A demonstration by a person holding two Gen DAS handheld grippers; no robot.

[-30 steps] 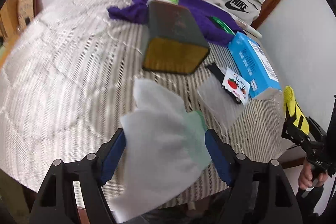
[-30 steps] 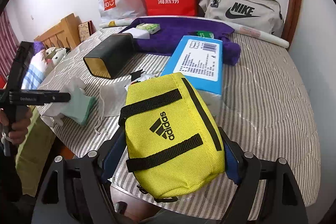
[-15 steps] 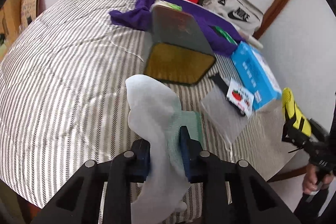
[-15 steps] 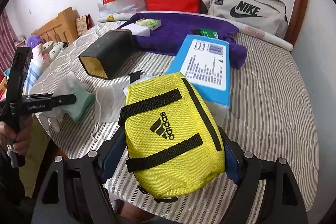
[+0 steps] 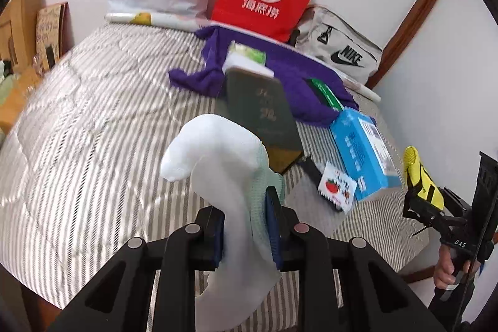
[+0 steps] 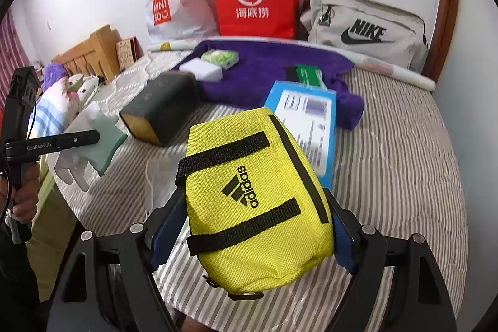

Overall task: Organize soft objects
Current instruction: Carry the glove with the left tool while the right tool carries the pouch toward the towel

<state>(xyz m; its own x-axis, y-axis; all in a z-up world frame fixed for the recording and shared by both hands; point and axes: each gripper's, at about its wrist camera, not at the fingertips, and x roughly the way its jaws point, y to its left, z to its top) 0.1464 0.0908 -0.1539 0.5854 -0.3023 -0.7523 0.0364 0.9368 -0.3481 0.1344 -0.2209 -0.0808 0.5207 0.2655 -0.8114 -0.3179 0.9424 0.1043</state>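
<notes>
In the left wrist view, a wide stretch of the striped bed cover (image 5: 93, 145) is seen bare to the left, while the right side is crowded as far as the bed's edge by the dark green box (image 5: 264, 111), the blue carton (image 5: 361, 151) and a small strawberry-printed packet (image 5: 336, 187). The left gripper (image 5: 246, 226) is drawn in narrow, its blue pads (image 5: 271, 223) pressed on a white sock (image 5: 224, 176) with a pale green cloth (image 5: 264, 192) pinched beside it. The sock is held above the cover, its long axis roughly upright; the upper end curls over to the left and the lower end hangs below the fingers.

In the right wrist view, open cover is seen to the right of the blue carton (image 6: 308, 120), up to the rolled paper (image 6: 401, 72) along the wall. The right gripper (image 6: 252, 235) is spread wide and clamped on the yellow Adidas pouch (image 6: 255, 195), gripped at both flanks. The pouch is held above the near edge of the bed, its long axis pointing away from the camera toward the carton. At far left the sock (image 6: 71, 173) and green cloth (image 6: 105, 142) are seen hanging just off the bed's left edge.
</notes>
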